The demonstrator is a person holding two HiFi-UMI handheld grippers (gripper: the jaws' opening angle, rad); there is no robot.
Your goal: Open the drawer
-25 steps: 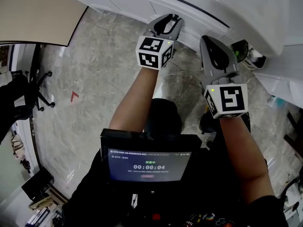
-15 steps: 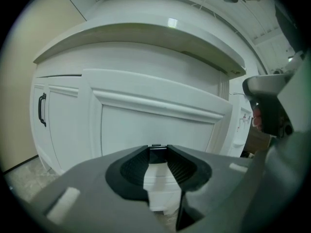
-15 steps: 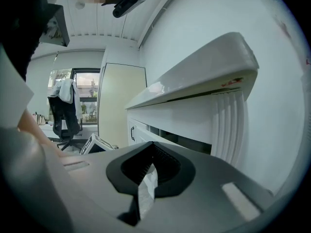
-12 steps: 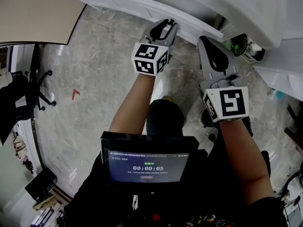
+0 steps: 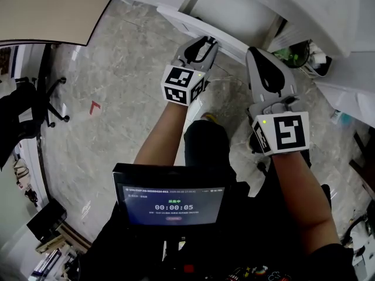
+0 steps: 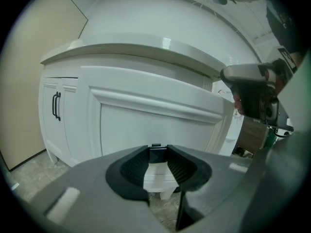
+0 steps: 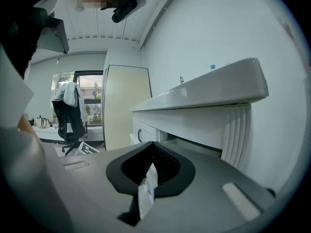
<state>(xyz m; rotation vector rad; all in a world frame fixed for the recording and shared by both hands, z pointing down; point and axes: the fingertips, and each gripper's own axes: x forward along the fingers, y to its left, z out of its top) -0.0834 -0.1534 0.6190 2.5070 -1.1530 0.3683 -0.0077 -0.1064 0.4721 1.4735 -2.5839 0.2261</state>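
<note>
The white drawer (image 5: 196,23) stands pulled partway out of the white cabinet (image 6: 146,52); its panelled front (image 6: 155,115) fills the left gripper view. My left gripper (image 5: 208,40) is shut on the small black drawer handle (image 6: 155,146) at the middle of that front. My right gripper (image 5: 254,52) hangs just right of it, beside the drawer's open end, shut with nothing held. In the right gripper view the drawer's side (image 7: 146,183) shows through the jaws, and the gap over the drawer (image 7: 194,144) lies under the countertop (image 7: 204,89).
Left of the drawer is a cabinet door with a black handle (image 6: 56,106). A bin with a green object (image 5: 296,54) sits to the right. An office chair (image 5: 35,107) stands on the marble floor (image 5: 129,86) at left. A screen (image 5: 170,204) hangs at the person's chest.
The left gripper has pulled back toward the person with the handle, and the drawer has slid farther out of the cabinet. The right gripper has stayed about level beside it.
</note>
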